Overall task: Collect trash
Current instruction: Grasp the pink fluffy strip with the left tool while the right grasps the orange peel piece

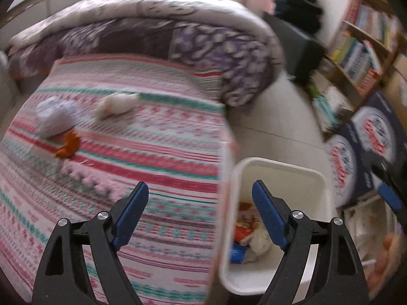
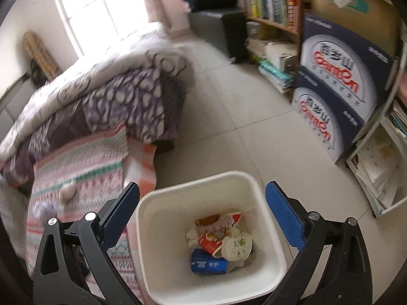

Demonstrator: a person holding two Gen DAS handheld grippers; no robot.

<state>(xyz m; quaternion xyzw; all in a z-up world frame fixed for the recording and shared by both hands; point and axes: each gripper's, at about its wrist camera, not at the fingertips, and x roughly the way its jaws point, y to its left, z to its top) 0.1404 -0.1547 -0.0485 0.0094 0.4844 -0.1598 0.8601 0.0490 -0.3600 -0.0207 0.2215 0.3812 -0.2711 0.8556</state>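
I work over a bed covered by a striped pink, red and teal patterned sheet (image 1: pixel 152 147), with a bulky purple-and-white quilt (image 1: pixel 157 38) rolled at its far end below a bright window (image 2: pixel 101 7). Right of the bed lies a pale tiled floor (image 2: pixel 241 117); beyond it stand a wooden bookshelf packed with books (image 2: pixel 272 2) and two stacked dark blue cardboard cartons with red lettering (image 2: pixel 340 86). A white, square plastic waste bin with rounded corners (image 2: pixel 267 198) stands on the floor just beside the near right edge of the bed. It holds a crumpled red wrapper (image 2: pixel 209 241), a blue packet (image 2: pixel 208 264), a white paper cup printed with green (image 2: pixel 237 245) and wadded tissue. Three pieces remain on the sheet at far left: a crumpled white paper ball (image 1: pixel 54 115), an orange scrap (image 1: pixel 68 145) touching its near edge, and a soft cream tissue wad (image 1: pixel 117 104) a little to the right. My left gripper (image 1: pixel 201 203) hangs over the bed edge and bin rim, its blue ribbed pads spread apart with nothing between them. My right gripper (image 2: pixel 203 203) hangs above the bin, spread wide and empty.
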